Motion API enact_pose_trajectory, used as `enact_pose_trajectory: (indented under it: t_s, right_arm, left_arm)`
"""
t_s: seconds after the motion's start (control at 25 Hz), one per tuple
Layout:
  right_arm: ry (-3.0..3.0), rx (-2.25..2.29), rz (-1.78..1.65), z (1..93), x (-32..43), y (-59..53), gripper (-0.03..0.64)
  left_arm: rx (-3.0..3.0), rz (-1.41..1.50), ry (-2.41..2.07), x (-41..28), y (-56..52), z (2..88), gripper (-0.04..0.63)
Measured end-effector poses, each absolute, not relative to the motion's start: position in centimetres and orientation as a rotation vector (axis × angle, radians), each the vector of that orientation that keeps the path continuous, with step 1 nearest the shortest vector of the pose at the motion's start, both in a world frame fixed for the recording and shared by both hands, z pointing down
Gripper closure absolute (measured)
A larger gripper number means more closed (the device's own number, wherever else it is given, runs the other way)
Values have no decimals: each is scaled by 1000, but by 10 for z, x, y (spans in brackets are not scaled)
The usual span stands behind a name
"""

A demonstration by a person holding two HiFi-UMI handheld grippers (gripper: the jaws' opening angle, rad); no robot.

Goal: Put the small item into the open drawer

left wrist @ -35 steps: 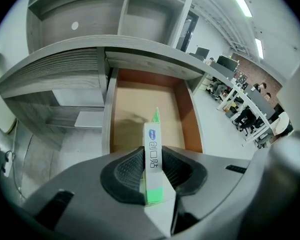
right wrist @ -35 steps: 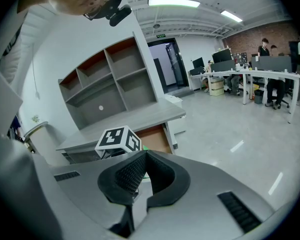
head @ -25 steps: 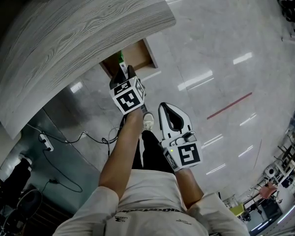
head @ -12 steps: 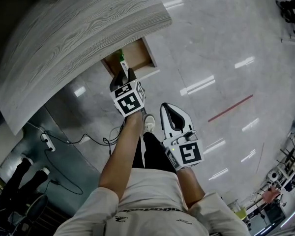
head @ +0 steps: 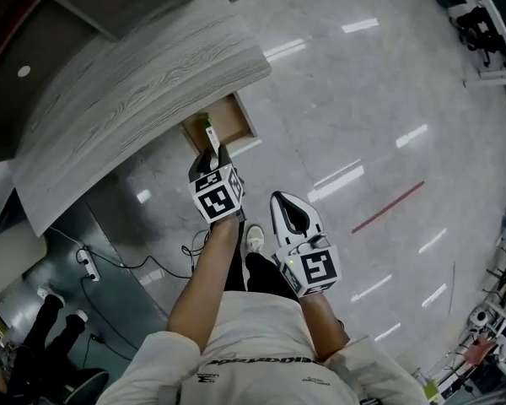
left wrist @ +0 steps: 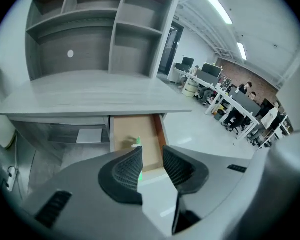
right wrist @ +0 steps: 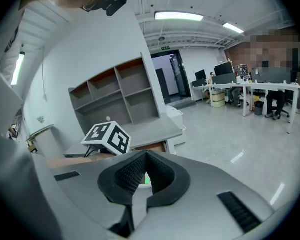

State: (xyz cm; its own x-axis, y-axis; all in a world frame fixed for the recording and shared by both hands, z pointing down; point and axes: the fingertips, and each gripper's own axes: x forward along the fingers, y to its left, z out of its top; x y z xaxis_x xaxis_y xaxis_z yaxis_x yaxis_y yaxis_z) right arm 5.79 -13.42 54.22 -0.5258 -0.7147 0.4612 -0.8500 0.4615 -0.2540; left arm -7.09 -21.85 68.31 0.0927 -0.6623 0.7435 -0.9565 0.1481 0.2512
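The open wooden drawer (head: 229, 121) (left wrist: 132, 134) juts from under the grey desk top (head: 143, 83). A small white and green item (head: 208, 130) (left wrist: 136, 142) shows at the drawer's left side; I cannot tell whether it rests on the bottom. My left gripper (head: 215, 151) (left wrist: 152, 152) hovers just in front of the drawer, jaws open, nothing clamped between them. My right gripper (head: 283, 197) (right wrist: 146, 152) hangs lower right over the floor, shut and empty. The left gripper's marker cube (right wrist: 107, 138) appears in the right gripper view.
Open shelves (left wrist: 90, 29) stand on the desk. Cables and a power strip (head: 86, 262) lie on the floor under the desk's left end. My shoe (head: 253, 238) is below the grippers. A red line (head: 388, 207) marks the glossy floor. People sit at distant desks (left wrist: 250, 101).
The head view has shifted, so desk and drawer sit lower in the frame. Both grippers keep nearly the same places relative to the drawer. The item stays at the drawer's left side.
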Motion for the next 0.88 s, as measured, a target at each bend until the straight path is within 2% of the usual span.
enact_pose_trajectory:
  t_s: [0.88]
  right_arm:
    - [-2565, 1395, 489, 366, 86, -78, 588]
  left_arm:
    - [1985, 330, -1632, -15, -131, 432, 571]
